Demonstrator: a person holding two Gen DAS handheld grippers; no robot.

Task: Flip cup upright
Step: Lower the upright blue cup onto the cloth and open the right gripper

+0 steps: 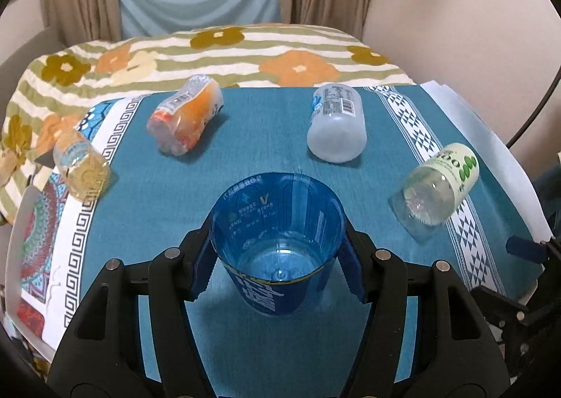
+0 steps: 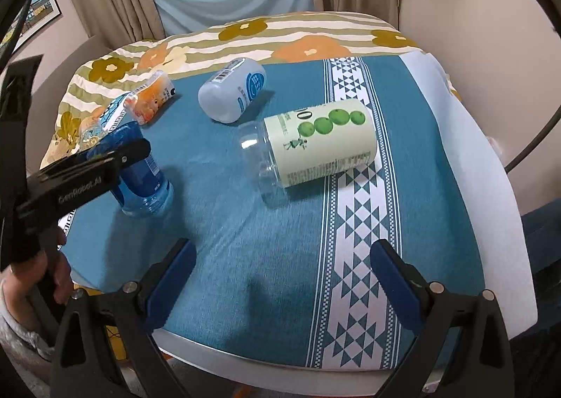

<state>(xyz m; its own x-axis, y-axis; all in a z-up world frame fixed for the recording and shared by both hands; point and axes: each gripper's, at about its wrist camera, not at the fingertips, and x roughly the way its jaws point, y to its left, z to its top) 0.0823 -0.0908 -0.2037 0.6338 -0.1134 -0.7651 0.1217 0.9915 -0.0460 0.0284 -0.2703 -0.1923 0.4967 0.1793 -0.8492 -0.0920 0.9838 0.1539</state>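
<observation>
The left tongs (image 1: 277,257) grip the blue cup (image 1: 277,240) standing mouth up (near centre) on the tabletop (image 1: 245,138). The right tongs (image 2: 280,278) gape wide, holding nothing; a green-labelled cup (image 2: 315,149) lies on its side beyond them.

A round table (image 2: 484,187) is carrying everything, a teal cloth (image 1: 266,138) with white patterned bands covering its top; a floral striped blanket (image 1: 224,54) is lying along the far edge. Five cups are resting on the cloth: a blue cup (image 1: 277,243) is standing upright at the near middle; an orange cup (image 1: 186,117), a white cup (image 1: 336,124), a green-label cup (image 1: 438,187) and a yellowish cup (image 1: 80,166) are lying on their sides, well apart.
</observation>
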